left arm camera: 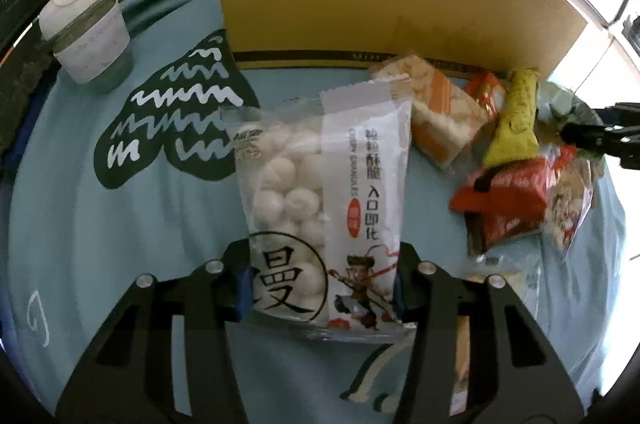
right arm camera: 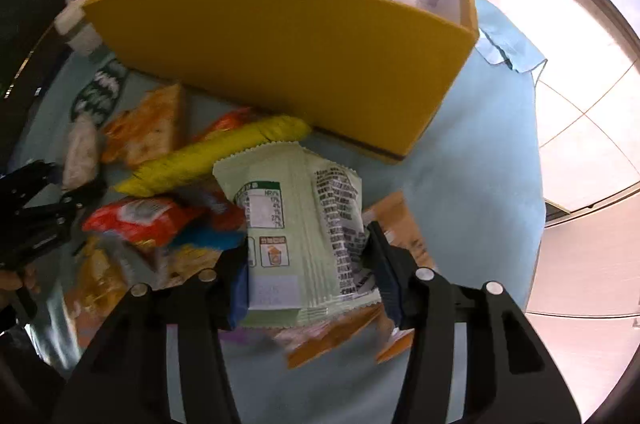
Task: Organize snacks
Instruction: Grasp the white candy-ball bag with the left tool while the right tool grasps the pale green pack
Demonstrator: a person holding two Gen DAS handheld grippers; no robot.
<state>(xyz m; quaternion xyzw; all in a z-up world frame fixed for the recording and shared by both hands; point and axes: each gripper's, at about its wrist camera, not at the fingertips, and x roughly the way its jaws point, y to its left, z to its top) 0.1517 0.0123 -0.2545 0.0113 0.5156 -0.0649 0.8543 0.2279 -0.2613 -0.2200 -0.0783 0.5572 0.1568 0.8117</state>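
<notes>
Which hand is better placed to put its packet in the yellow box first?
Probably right. The right gripper grips the green packet, and its view shows the yellow box open side. The left view shows only a wall.

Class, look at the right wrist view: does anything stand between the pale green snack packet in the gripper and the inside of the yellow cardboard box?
Only the yellow cardboard box's near wall stands ahead of the pale green snack packet; its top is open.

pale tiled floor (right arm camera: 592, 112), bright daylight
</notes>
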